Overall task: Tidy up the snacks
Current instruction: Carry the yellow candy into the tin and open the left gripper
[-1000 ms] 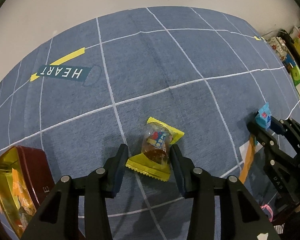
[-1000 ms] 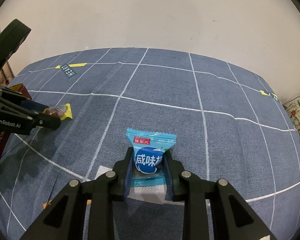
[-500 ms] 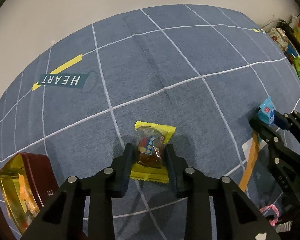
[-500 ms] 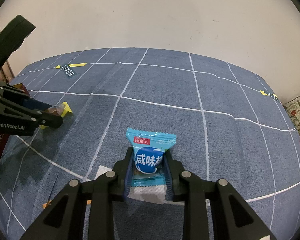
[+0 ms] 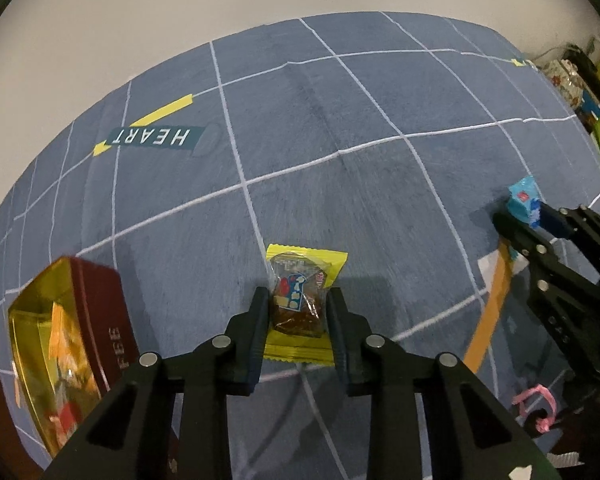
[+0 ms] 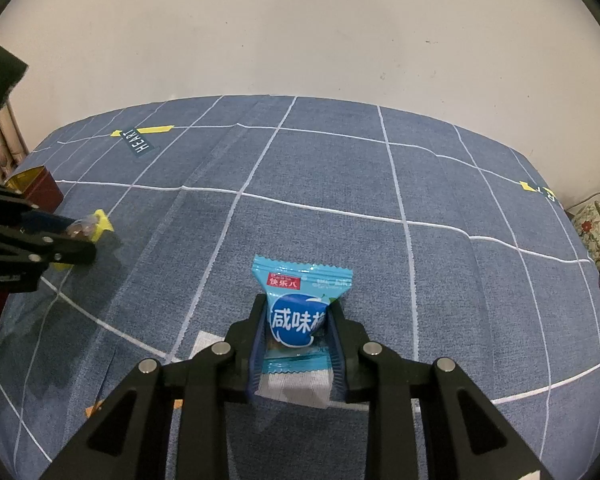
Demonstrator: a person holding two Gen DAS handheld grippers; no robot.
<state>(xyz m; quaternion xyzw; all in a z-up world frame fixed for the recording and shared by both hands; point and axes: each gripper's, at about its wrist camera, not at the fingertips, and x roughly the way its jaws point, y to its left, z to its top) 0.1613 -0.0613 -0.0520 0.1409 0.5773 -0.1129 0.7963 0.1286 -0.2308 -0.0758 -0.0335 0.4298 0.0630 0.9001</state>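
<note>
My left gripper (image 5: 298,300) is shut on a yellow-edged clear snack packet (image 5: 300,304) and holds it above the blue grid cloth. My right gripper (image 6: 298,314) is shut on a blue snack packet (image 6: 298,312) with white lettering. The left wrist view shows the right gripper (image 5: 528,216) at the right with the blue packet (image 5: 522,200). The right wrist view shows the left gripper (image 6: 82,240) at the far left with the yellow packet (image 6: 96,224). A dark red tin with a gold inside (image 5: 72,344) stands open at the left and holds some wrapped snacks.
The blue cloth (image 6: 340,200) has a white grid and a "HEART" label (image 5: 152,137). A white wall stands behind the table. Colourful clutter (image 5: 580,92) and a floral pot (image 6: 594,228) sit off the right edge. An orange tape strip (image 5: 488,312) lies near the right gripper.
My left gripper has closed on the yellow packet and lifted it, shifting toward the red tin. The right gripper holds the blue packet as before.
</note>
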